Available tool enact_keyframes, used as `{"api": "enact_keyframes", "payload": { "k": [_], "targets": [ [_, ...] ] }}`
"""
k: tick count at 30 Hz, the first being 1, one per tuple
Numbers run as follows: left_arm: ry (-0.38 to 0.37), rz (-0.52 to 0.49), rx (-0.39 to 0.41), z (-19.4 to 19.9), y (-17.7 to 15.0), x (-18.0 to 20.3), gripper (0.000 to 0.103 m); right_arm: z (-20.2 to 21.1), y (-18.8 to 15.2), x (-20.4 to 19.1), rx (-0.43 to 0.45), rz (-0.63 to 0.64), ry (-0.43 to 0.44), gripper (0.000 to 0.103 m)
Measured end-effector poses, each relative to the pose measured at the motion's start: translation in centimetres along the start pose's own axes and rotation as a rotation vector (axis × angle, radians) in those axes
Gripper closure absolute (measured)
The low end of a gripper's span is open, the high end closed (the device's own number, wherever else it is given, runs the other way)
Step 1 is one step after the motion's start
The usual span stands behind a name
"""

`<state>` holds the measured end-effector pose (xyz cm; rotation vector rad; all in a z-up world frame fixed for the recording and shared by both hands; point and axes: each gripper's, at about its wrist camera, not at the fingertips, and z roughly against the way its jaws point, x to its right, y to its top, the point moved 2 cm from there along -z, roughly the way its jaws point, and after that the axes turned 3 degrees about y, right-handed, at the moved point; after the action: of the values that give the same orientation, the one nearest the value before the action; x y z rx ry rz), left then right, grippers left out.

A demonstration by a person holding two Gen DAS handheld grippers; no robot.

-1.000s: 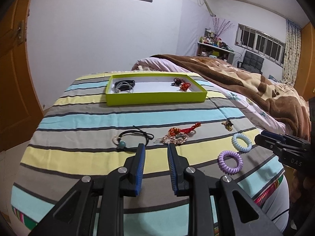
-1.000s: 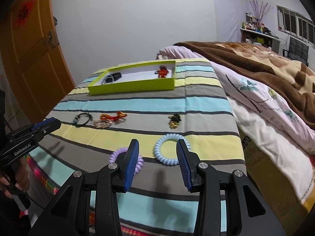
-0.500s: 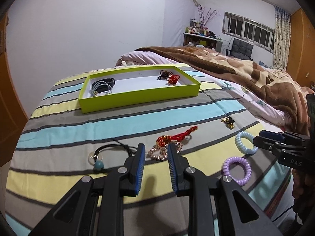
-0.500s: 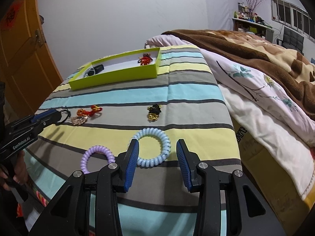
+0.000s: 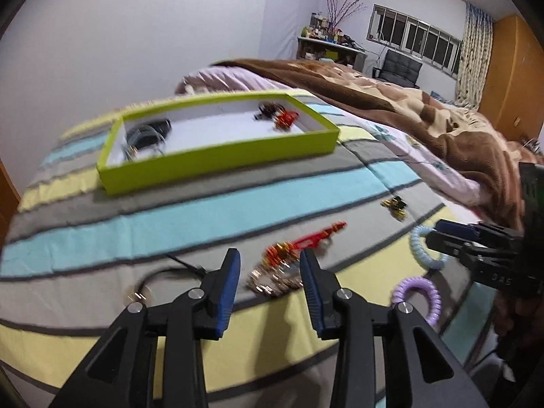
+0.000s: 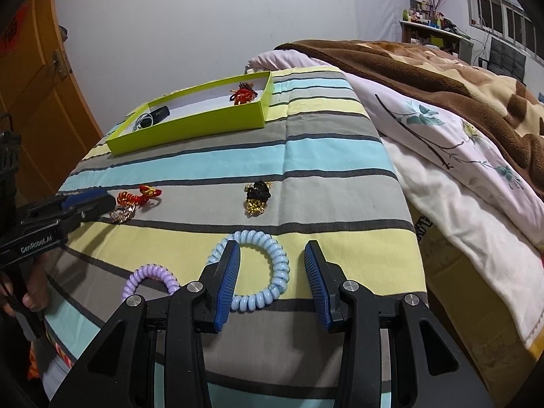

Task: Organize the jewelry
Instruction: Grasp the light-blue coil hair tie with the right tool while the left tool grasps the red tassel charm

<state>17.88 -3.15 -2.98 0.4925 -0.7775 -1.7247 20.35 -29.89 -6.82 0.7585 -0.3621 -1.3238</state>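
Straddling targets: my left gripper (image 5: 270, 273) has just been opening, spread over the gold-and-red trinket (image 5: 276, 277), nothing pinched. Right gripper (image 6: 271, 273) gapes over the blue coil tie (image 6: 268, 268). Green tray (image 5: 217, 159) beyond is where they go.

My striped bed cover (image 6: 238, 156) carries everything. In the right wrist view, the green tray (image 6: 190, 125) sits at upper left, the black-and-gold piece (image 6: 257, 197) at centre, the red knotted charm (image 6: 137, 197) and the sparkly clip (image 6: 122, 213) at left, the blue coil band (image 6: 272, 265) and the purple coil band (image 6: 149, 275) lower down.
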Motion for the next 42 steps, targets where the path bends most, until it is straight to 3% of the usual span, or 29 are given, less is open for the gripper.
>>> {"api": "enact_keyframes", "payload": {
  "k": [6, 14, 22, 31, 37, 38, 42],
  "targets": [
    [-0.036, -0.069, -0.061, -1.0, -0.4, 0.5, 0.065, 0.1, 0.0, 0.1, -0.003, -0.003, -0.004, 0.068],
    [-0.069, -0.106, -0.074, 0.1, -1.6, 1.7, 0.065, 0.1, -0.2, 0.1, -0.016, 0.008, -0.005, 0.092],
    [-0.009, -0.068, -0.067, -0.2, -1.5, 2.2, 0.066, 0.2, -0.5, -0.4, -0.024, 0.023, 0.003, 0.093],
    [0.034, -0.039, -0.062, -0.8, -0.8, 1.6, 0.091, 0.1, -0.4, -0.2, -0.023, 0.018, 0.012, 0.093],
    [0.077, -0.100, -0.055, -0.8, -0.9, 2.5, 0.095, 0.1, -0.4, -0.3, -0.023, 0.029, 0.011, 0.093],
    [0.084, -0.103, -0.052, -0.7, -0.9, 2.5, 0.099, 0.1, -0.4, -0.4, -0.022, 0.031, 0.011, 0.093],
    [0.075, -0.082, -0.051, -0.5, -1.1, 2.2, 0.100, 0.3, -0.5, -0.5, -0.019, 0.036, 0.016, 0.093]
  ]
}}
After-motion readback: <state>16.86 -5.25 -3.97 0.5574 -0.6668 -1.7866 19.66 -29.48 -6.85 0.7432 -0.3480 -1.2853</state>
